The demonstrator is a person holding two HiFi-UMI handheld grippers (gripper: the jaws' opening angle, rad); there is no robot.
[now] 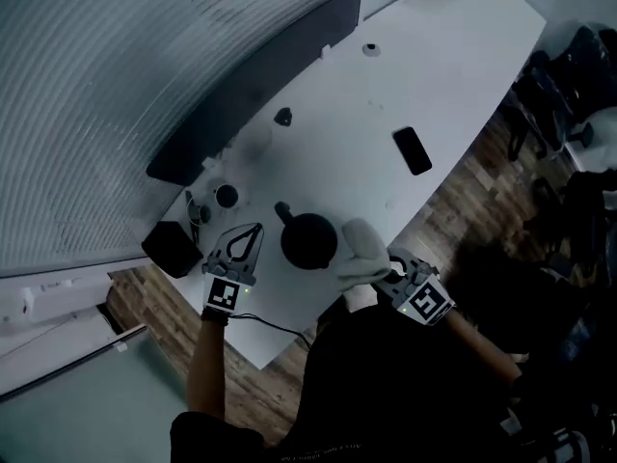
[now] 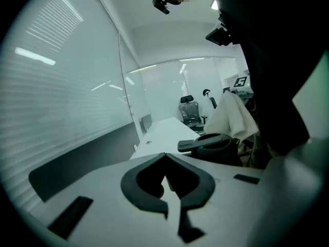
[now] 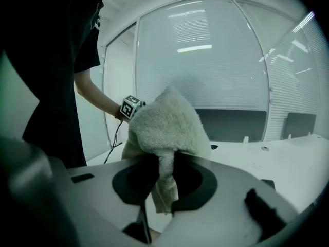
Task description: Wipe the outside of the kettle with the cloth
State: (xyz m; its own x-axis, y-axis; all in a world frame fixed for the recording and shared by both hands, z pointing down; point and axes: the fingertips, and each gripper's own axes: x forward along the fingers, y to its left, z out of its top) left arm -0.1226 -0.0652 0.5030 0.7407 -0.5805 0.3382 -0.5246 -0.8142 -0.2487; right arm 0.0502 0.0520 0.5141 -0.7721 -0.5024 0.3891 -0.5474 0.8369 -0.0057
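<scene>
The black kettle (image 1: 308, 240) stands on the white table (image 1: 453, 56) near its front edge; in the left gripper view the kettle (image 2: 218, 147) lies just ahead and to the right. A white fluffy cloth (image 1: 361, 253) hangs right beside the kettle's right side, and my right gripper (image 1: 379, 271) is shut on it. In the right gripper view the cloth (image 3: 167, 130) bulges over the jaws of the right gripper (image 3: 164, 163) and hides the kettle. My left gripper (image 1: 256, 231) is shut and holds nothing, a little left of the kettle, tips (image 2: 165, 156) together.
A black phone (image 1: 413, 150) lies on the table to the right. A black box (image 1: 172, 249), a small cup (image 1: 227, 197) and a small dark object (image 1: 282, 117) stand left and behind. Office chairs (image 1: 549, 104) stand on the wooden floor at right. A cable (image 1: 275, 327) runs over the table's front edge.
</scene>
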